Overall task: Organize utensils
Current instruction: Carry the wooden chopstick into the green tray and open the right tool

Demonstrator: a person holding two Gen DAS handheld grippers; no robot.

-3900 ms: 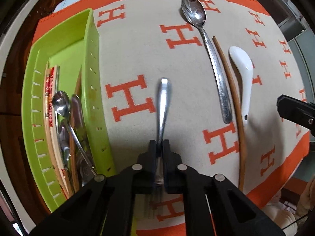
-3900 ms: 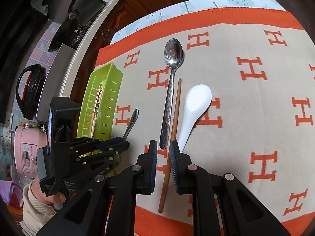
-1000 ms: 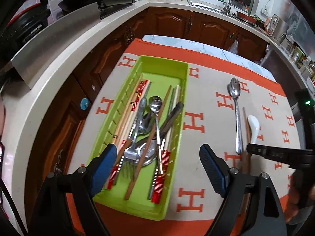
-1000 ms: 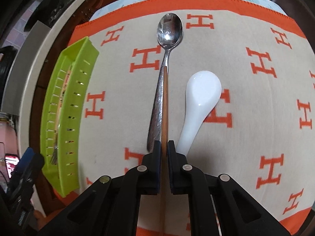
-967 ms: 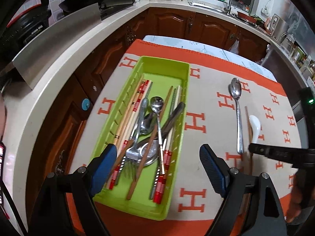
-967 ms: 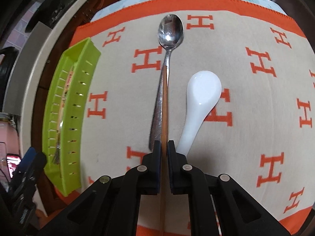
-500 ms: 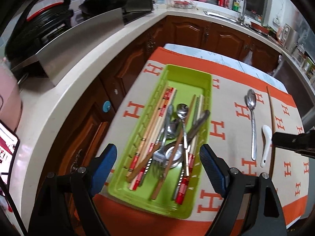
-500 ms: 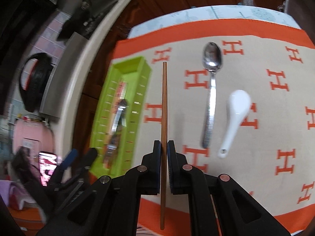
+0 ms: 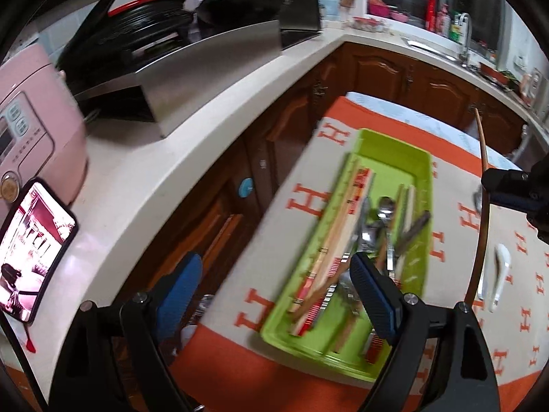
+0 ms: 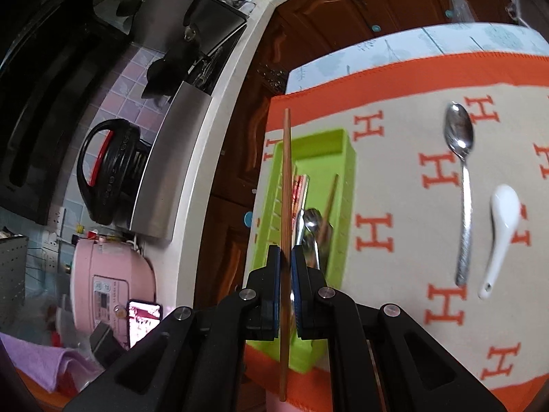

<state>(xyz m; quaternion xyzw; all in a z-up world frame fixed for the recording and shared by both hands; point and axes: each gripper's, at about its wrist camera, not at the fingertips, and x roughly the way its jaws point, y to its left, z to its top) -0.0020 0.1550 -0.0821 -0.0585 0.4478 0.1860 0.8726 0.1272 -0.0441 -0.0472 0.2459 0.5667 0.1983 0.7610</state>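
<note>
right gripper (image 10: pixel 284 257): pressed together on a single wooden chopstick (image 10: pixel 285 206), pinched partway along its length so it sticks out past the fingertips and back beneath the tool.
chopstick: off the cloth, in the air above the left long wall of the green tray (image 10: pixel 348 185); in the left wrist view it shows as a thin brown curve (image 9: pixel 482 213) crossing the dark right gripper (image 9: pixel 507 189).
left gripper (image 9: pixel 274 295): spread wide, nothing between its blue pads (image 9: pixel 372 295); it hangs over the near left corner of the cloth, beside the tray's near end.
green tray (image 9: pixel 423 171): lies lengthwise by the left edge of the orange-bordered h-pattern cloth (image 10: pixel 394 178), holding red-tipped chopsticks (image 9: pixel 346 226), metal spoons (image 9: pixel 384 206) and a fork; blur hides the rest.
metal spoon (image 10: pixel 461 185): flat on the cloth right of the tray, well apart from it, bowl toward the far edge.
white ceramic spoon (image 10: pixel 499 237): just beside the metal spoon on its right, bowl also toward the far edge.
counter (image 9: pixel 144 158): left of the table, carrying a pink rice cooker (image 9: pixel 37 116) and a lit phone (image 9: pixel 31 250).
</note>
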